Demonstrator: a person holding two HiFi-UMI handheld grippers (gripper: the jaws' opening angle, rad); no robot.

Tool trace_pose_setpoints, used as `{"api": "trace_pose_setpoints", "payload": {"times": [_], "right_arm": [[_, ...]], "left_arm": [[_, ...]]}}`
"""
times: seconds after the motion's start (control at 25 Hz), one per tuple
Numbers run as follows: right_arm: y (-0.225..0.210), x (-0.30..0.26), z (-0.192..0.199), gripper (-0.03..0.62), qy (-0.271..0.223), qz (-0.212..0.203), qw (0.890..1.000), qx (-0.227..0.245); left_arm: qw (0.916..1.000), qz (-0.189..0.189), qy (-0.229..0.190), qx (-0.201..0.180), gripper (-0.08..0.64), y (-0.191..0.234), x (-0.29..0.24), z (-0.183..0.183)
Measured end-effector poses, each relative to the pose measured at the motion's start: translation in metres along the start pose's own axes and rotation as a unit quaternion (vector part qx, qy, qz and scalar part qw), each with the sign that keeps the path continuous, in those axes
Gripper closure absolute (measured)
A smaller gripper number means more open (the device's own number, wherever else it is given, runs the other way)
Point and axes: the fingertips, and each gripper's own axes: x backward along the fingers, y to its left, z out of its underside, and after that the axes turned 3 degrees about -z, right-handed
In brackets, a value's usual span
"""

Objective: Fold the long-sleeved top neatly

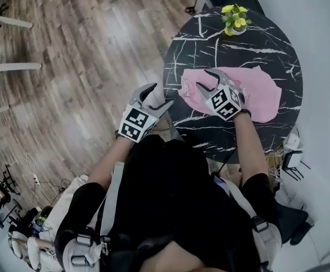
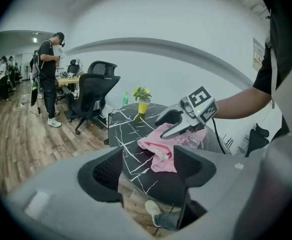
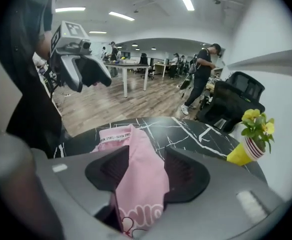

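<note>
Currently: left gripper [image 1: 162,94] sits at the left edge of the table [image 1: 210,140], left of centre frame, fingers released, nothing between them. Right gripper [image 1: 202,77] is over the left end of the pink top [image 1: 261,92], jaws apart, fabric showing in the gap, pads not pinching it. Top lies on the table, right of centre, bunched at its left end. Plant [image 1: 235,20] stands at the table's upper edge, apart from the top.
</note>
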Motion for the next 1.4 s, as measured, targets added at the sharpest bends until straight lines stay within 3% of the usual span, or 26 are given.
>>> {"api": "trace_pose_setpoints", "payload": {"times": [0.4, 0.64, 0.84, 1.0, 1.2, 1.4], "right_arm": [[0.001, -0.034, 0.018, 0.362, 0.068, -0.069, 0.994, 0.052], [0.007, -0.051, 0.023, 0.362, 0.119, -0.112, 0.982, 0.098], [0.011, -0.059, 0.029, 0.368, 0.143, -0.131, 0.977, 0.087], [0.017, -0.057, 0.029, 0.421, 0.150, -0.142, 0.977, 0.057], [0.020, -0.052, 0.028, 0.533, 0.136, -0.107, 0.984, 0.036], [0.005, -0.012, 0.003, 0.540, 0.049, -0.039, 0.998, -0.028]], "left_arm": [[0.9992, -0.032, 0.001, 0.023, 0.244, 0.004, 0.022, 0.008], [0.9984, -0.047, 0.013, 0.030, 0.244, 0.008, 0.037, 0.019], [0.9978, -0.054, 0.019, 0.034, 0.244, 0.013, 0.046, 0.026], [0.9981, -0.052, 0.016, 0.028, 0.244, 0.014, 0.051, 0.026], [0.9990, -0.037, 0.021, 0.017, 0.244, 0.013, 0.046, 0.022], [0.9998, 0.000, 0.018, -0.010, 0.252, 0.001, 0.035, 0.010]]}}
